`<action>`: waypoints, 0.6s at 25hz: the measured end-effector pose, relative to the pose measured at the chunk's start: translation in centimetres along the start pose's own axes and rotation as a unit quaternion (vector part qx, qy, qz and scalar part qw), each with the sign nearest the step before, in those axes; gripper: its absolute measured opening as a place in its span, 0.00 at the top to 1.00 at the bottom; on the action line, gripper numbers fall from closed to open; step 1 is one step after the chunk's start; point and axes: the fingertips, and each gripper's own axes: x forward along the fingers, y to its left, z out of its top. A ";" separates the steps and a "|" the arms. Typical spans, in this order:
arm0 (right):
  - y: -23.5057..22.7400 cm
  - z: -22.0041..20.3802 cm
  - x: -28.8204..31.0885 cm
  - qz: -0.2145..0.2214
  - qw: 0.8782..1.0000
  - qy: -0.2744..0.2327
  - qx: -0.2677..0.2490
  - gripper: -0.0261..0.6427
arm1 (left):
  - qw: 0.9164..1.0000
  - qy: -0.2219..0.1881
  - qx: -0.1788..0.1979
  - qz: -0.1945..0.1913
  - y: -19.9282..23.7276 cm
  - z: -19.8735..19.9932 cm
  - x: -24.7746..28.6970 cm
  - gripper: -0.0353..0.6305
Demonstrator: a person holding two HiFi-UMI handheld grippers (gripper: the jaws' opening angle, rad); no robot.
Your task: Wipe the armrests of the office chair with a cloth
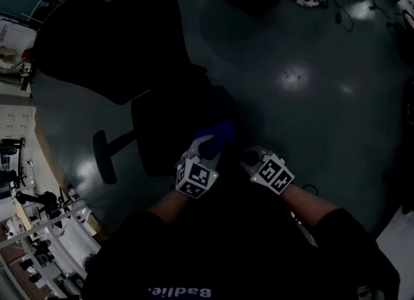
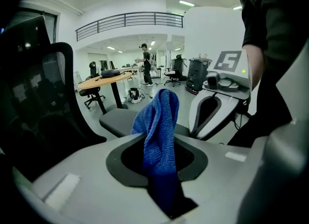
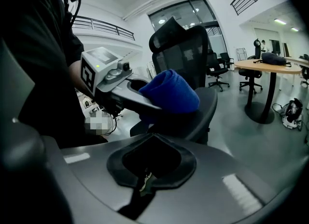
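Left gripper point(image 1: 206, 145) with fingers clenched on a blue cloth point(image 2: 161, 117), which rises past the fingertips over the office chair point(image 1: 110, 40) seat, just beside the right gripper point(image 1: 251, 158), its fingers pressed together on nothing; one armrest point(image 1: 103, 156) lies left of the left fingers.

Cloth point(image 1: 218, 132) in left claw point(image 1: 206, 143), beside chair point(image 1: 123, 40)

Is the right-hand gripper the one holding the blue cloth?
No, the blue cloth is pinched in the left gripper; the right gripper holds nothing.
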 end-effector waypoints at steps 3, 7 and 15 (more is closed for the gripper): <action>0.2 -0.3 0.2 -0.002 1.000 0.001 0.000 0.96 | 1.000 0.001 -0.001 -0.015 -1.9 -0.8 -0.7 0.79; 0.4 -0.4 0.6 -0.002 1.000 0.004 -0.001 0.96 | 1.000 0.001 -0.008 -0.029 -3.3 -1.7 -1.5 0.79; 0.7 -0.2 0.9 -0.012 1.000 -0.007 -0.001 0.96 | 0.997 -0.001 -0.032 -0.065 -5.6 -3.1 -3.1 0.79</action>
